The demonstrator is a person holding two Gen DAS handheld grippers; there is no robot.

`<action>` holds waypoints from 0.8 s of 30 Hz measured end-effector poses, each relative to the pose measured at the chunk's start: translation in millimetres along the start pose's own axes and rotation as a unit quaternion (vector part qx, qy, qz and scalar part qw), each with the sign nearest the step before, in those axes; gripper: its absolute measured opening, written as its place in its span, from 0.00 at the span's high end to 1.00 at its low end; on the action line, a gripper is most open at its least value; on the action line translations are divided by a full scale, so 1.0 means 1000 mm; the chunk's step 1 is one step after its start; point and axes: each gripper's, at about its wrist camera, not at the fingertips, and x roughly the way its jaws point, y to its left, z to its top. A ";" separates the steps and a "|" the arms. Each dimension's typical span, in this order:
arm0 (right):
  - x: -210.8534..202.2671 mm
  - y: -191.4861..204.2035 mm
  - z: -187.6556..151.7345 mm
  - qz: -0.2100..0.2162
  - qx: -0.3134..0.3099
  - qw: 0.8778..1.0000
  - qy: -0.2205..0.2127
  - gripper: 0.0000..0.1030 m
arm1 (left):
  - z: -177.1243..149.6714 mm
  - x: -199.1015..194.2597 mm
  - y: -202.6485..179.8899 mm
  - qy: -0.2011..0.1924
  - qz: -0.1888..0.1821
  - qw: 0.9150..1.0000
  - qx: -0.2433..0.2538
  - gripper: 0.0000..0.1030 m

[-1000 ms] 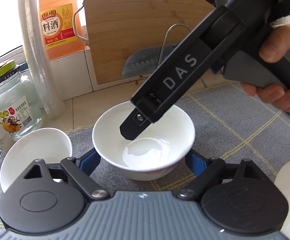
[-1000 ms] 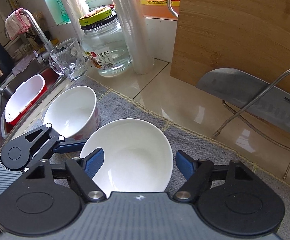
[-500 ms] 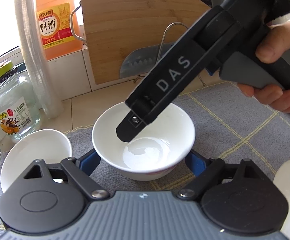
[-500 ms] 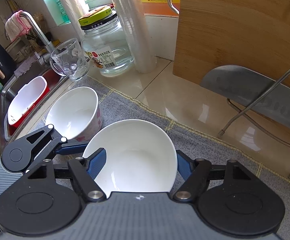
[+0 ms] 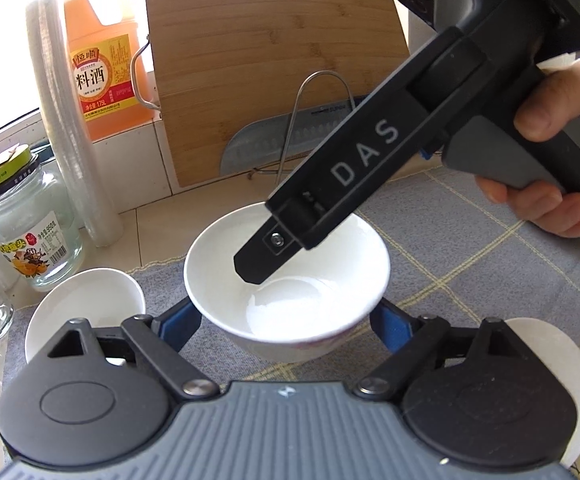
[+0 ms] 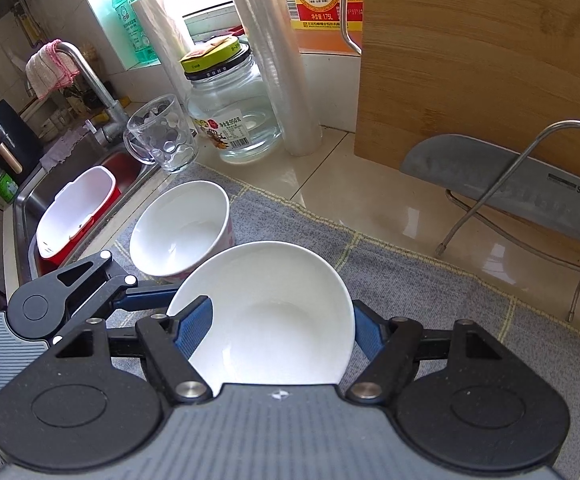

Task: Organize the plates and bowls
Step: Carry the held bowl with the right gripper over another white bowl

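The right gripper [image 6: 282, 326] has narrowed its fingers onto the white bowl [image 6: 266, 312], now grasped for stacking, while the left gripper [image 5: 286, 322] waits released around it.

Glossy cream tiled bench [image 6: 369, 196], grey checked cloth mat [image 6: 409, 280] on it, two white ceramic bowls [image 6: 182, 236] on the mat, lidded glass jar [image 6: 230, 112] beside

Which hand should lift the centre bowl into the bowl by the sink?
Right. The right tongs look pinched on the centre bowl at its rim, with the other bowl just beyond. The left tongs only flank its base, open with gaps.
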 end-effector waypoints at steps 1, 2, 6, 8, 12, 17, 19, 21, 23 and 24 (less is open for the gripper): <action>-0.003 0.001 -0.002 -0.001 0.000 1.000 0.000 0.23 | 0.000 -0.003 -0.003 -0.001 -0.001 1.000 0.003 0.12; -0.007 0.003 -0.004 -0.001 0.000 1.000 0.000 0.23 | 0.000 -0.005 -0.005 0.000 -0.002 1.000 0.006 0.12; -0.024 0.012 -0.015 -0.001 0.001 1.000 -0.006 0.23 | -0.001 -0.019 -0.015 -0.001 -0.008 1.000 0.010 0.12; -0.033 0.016 -0.020 -0.002 0.000 1.000 -0.010 0.23 | -0.001 -0.026 -0.019 -0.002 -0.011 1.000 0.011 0.12; -0.050 0.022 -0.034 -0.004 0.001 1.000 -0.013 0.23 | -0.002 -0.037 -0.030 -0.002 -0.019 1.000 0.017 0.12; -0.068 0.029 -0.053 -0.010 0.004 1.000 -0.018 0.23 | -0.005 -0.051 -0.044 -0.001 -0.032 0.999 0.017 0.12; -0.076 0.031 -0.060 -0.011 0.004 1.000 -0.019 0.23 | -0.005 -0.056 -0.050 -0.002 -0.034 0.999 0.019 0.12; -0.082 0.032 -0.068 -0.012 0.005 1.000 -0.019 0.23 | -0.007 -0.061 -0.056 -0.002 -0.038 0.999 0.019 0.12; -0.087 0.033 -0.074 -0.015 0.005 1.000 -0.018 0.23 | -0.008 -0.066 -0.063 -0.002 -0.043 0.999 0.019 0.12; -0.089 0.034 -0.078 -0.017 0.005 1.000 -0.017 0.23 | -0.009 -0.068 -0.066 -0.002 -0.045 0.999 0.019 0.12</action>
